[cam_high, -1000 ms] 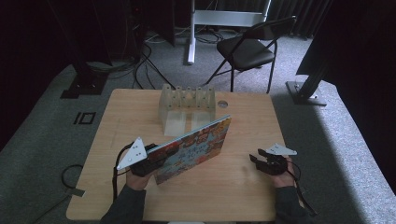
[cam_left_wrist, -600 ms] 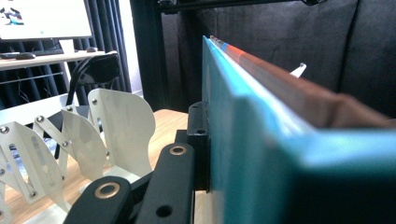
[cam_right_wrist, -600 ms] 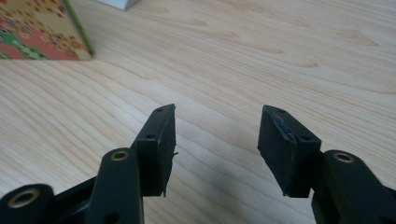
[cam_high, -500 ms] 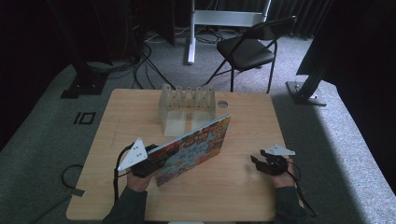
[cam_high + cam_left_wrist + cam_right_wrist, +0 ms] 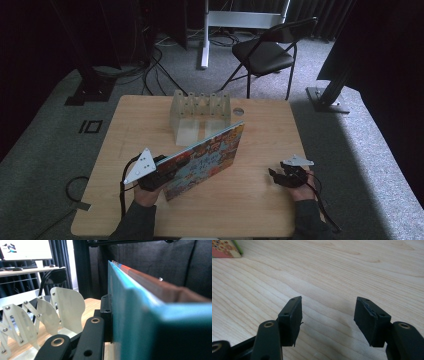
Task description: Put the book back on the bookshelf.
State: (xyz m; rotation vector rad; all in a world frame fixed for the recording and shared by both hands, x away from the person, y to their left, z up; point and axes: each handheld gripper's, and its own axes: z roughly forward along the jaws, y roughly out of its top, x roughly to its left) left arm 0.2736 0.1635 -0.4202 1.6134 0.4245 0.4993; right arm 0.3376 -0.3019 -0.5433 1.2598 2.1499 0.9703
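Observation:
A flat book with a bright, busy cover is held tilted over the wooden table, one corner low at the front. My left gripper is shut on its lower left edge. In the left gripper view a black finger presses against the teal side of the book. My right gripper lies low at the table's right. Its jaws have just been opening, and bare wood shows between them in the right gripper view. A corner of the book lies far off to their left.
A pale slotted rack stands at the back middle of the table, just behind the book, and appears close by as the rack in the left gripper view. A small round disc lies beside it. A folding chair stands beyond the table.
The right gripper's jaws stand a little wider apart than before. The left gripper and the book have kept still.

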